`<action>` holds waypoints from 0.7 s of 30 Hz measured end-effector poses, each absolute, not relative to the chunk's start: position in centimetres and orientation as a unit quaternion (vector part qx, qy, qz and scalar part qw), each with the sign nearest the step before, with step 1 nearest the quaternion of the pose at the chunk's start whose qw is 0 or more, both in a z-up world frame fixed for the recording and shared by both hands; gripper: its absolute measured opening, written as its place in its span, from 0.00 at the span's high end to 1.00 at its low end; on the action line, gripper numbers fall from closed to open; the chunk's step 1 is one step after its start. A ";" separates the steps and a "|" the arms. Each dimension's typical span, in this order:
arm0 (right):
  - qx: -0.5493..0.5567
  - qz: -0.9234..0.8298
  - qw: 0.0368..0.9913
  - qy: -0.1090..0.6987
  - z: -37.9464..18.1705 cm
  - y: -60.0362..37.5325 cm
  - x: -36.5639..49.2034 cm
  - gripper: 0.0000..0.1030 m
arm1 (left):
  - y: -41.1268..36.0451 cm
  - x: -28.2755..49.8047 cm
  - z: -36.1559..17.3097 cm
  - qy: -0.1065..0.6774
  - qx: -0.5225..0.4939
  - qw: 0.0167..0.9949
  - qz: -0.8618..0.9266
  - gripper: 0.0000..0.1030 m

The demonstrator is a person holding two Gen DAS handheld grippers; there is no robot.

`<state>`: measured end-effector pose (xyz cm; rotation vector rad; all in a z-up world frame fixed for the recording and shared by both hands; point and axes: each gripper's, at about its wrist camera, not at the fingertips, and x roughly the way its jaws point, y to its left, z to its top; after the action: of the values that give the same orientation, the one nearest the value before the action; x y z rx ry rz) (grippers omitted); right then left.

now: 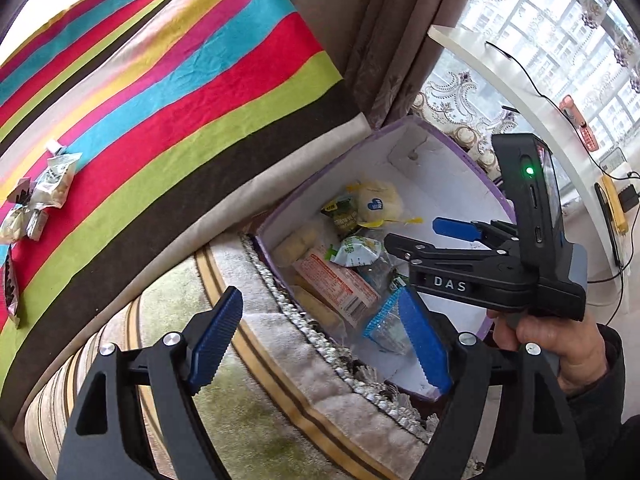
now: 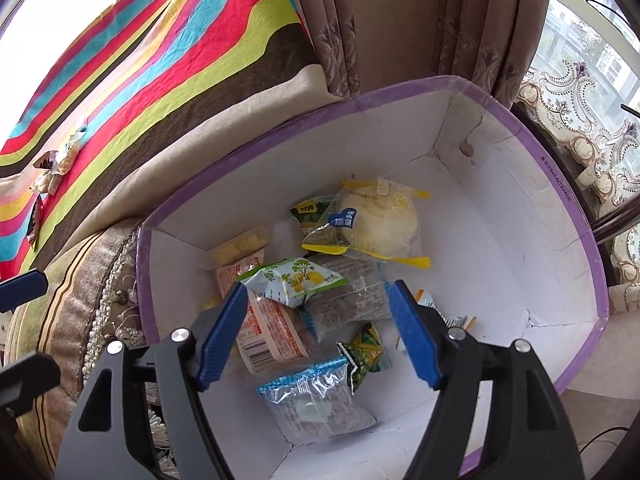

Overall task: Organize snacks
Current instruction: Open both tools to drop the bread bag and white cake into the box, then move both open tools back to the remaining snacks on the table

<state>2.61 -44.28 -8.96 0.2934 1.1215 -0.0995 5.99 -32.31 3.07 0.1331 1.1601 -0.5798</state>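
A white box with a purple rim [image 2: 560, 184] holds several wrapped snacks: a round yellow bun [image 2: 380, 220], a green-white lemon packet [image 2: 296, 280], an orange-label pack [image 2: 268, 328], a blue-edged clear pack [image 2: 312, 400]. The box also shows in the left wrist view [image 1: 440, 160]. My right gripper [image 2: 316, 336] is open and empty above the box's snacks. It shows in the left wrist view [image 1: 424, 236] over the box. My left gripper [image 1: 320, 340] is open and empty, over the box's near left rim. More wrapped snacks [image 1: 48, 188] lie on the striped cloth [image 1: 180, 92] at far left.
A fringed sofa cushion [image 1: 256, 380] lies beside the box. Brown curtains [image 2: 400, 24] hang behind it. A white curved shelf [image 1: 520, 92] with cables and small devices runs at the right by the window.
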 end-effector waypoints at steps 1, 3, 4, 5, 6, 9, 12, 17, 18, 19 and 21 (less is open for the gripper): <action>0.138 -0.046 0.836 0.529 -8.9 -44.1 2.7 0.29 | -31.6 6.2 3.1 0.539 0.056 0.799 -0.263 0.25; 0.136 -0.043 0.838 0.527 -8.5 -43.5 3.0 0.28 | -30.1 6.7 3.3 0.535 0.042 0.807 -0.246 0.25; 0.135 -0.041 0.838 0.526 -8.4 -43.3 3.1 0.28 | -29.3 7.0 3.4 0.533 0.035 0.812 -0.236 0.25; 0.133 -0.040 0.840 0.525 -8.2 -43.0 3.3 0.28 | -28.3 7.2 3.5 0.530 0.028 0.817 -0.224 0.25; 0.132 -0.038 0.841 0.523 -8.0 -42.7 3.4 0.28 | -27.4 7.5 3.5 0.528 0.021 0.822 -0.213 0.25; 0.129 -0.032 0.844 0.520 -7.4 -41.8 4.1 0.27 | -24.3 8.1 3.7 0.524 -0.004 0.832 -0.180 0.25; 0.123 -0.023 0.845 0.519 -6.8 -40.6 4.7 0.27 | -21.2 8.7 3.7 0.520 -0.027 0.841 -0.148 0.26; 0.113 -0.004 0.849 0.516 -5.8 -38.2 6.0 0.27 | -16.1 9.4 3.9 0.513 -0.061 0.850 -0.099 0.29; 0.111 0.000 0.851 0.514 -5.5 -37.7 6.2 0.26 | -15.1 9.5 3.9 0.512 -0.068 0.851 -0.091 0.30; 0.107 0.005 0.852 0.512 -5.2 -37.2 6.4 0.26 | -14.1 9.6 3.9 0.510 -0.074 0.853 -0.082 0.31; 0.099 0.015 0.856 0.507 -4.6 -36.0 6.9 0.26 | -12.1 9.9 3.9 0.506 -0.087 0.856 -0.064 0.34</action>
<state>6.88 -36.04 -4.58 0.2082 1.0652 0.0306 9.91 -12.07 3.91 -0.1835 1.0637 -0.1346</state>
